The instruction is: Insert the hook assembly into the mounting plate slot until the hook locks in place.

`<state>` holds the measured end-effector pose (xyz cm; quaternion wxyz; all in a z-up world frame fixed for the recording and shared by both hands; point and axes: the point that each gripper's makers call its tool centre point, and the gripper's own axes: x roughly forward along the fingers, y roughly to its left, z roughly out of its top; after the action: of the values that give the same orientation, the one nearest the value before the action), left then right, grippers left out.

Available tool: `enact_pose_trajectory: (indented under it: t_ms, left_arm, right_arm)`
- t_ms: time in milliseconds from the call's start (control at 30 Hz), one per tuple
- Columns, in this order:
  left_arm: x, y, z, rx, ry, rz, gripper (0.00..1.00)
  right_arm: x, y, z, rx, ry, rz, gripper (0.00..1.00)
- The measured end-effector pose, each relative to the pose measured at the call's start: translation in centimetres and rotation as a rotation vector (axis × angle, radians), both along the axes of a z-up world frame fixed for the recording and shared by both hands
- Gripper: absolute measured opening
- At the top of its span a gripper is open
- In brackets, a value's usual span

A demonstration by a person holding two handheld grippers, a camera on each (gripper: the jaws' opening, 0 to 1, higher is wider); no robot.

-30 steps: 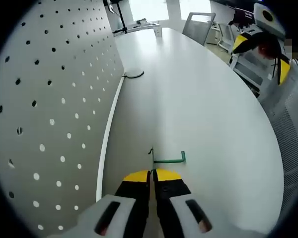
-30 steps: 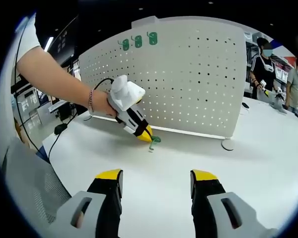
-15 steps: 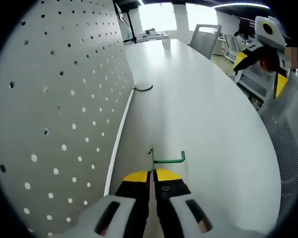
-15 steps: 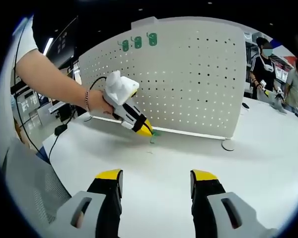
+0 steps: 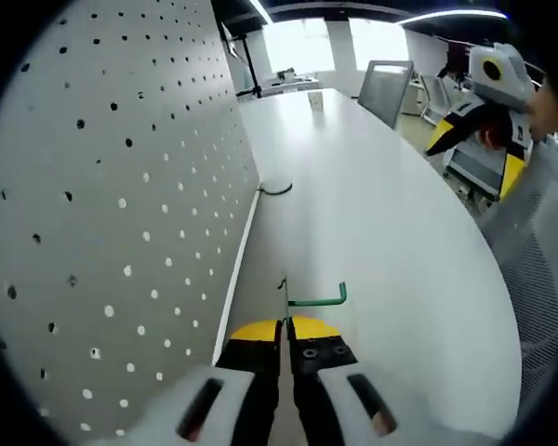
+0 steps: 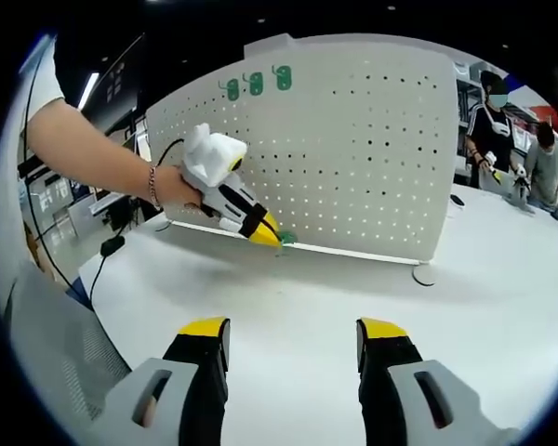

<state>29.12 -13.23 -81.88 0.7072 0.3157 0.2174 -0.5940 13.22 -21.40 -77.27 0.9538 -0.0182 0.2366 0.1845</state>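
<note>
In the left gripper view, the left gripper [image 5: 286, 325] rises from six o'clock with its yellow-tipped fingers [image 5: 257, 331] pressed together, clamped on the green hook [image 5: 312, 299]. The hook's stem juts up from between the tips, and its arm runs toward three o'clock, ending in a short upturned tip. The hook hangs above the white tabletop [image 5: 381, 223], close to the foot of the white pegboard [image 5: 112, 214], which fills the side from seven to eleven o'clock with rows of small holes. A dark cable loop [image 5: 277, 189] lies on the tabletop at the base of the pegboard, toward twelve o'clock from the hook. The right gripper [image 5: 488, 121] shows near two o'clock, past the far edge of the tabletop.

In the right gripper view, the right gripper [image 6: 294, 358] rises from six o'clock with its fingers [image 6: 205, 348] wide apart and nothing between them, above the tabletop. The left gripper, held by a hand [image 6: 172, 190] reaching in from nine o'clock, points its tips down at the lower edge of the pegboard, just left of centre, with the hook as a small green spot at the tips. Whether the hook touches the pegboard cannot be told. Three green hooks [image 6: 256, 84] hang near the pegboard's top edge at eleven o'clock. Two people [image 6: 516, 153] stand at two o'clock beyond the pegboard.
</note>
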Motion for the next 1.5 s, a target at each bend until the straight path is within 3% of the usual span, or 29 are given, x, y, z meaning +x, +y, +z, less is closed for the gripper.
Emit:
enact_pose_trajectory:
  t_ms: [533, 900, 1133, 1233, 1500]
  left_arm:
    - [-0.9, 0.0, 3.2, -0.106, -0.025, 0.012, 0.03]
    - [-1.7, 1.3, 4.6, -0.163, -0.045, 0.074, 0.03]
    - [-2.6, 2.0, 6.6, -0.220, -0.067, 0.109, 0.03]
    - [-2.5, 2.2, 7.6, -0.276, -0.041, 0.166, 0.03]
    - [-3.2, 3.2, 9.4, -0.325, -0.063, 0.184, 0.03]
  right_arm:
    - [0.1, -0.1, 0.8, 0.001, -0.028, -0.005, 0.53]
    - [0.3, 0.0, 1.3, -0.002, -0.045, 0.002, 0.53]
    - [0.3, 0.0, 1.6, -0.010, -0.055, 0.013, 0.53]
    - [0.4, 0.0, 1.7, -0.007, -0.059, 0.013, 0.53]
    - [0.6, 0.4, 2.4, -0.011, -0.079, 0.031, 0.53]
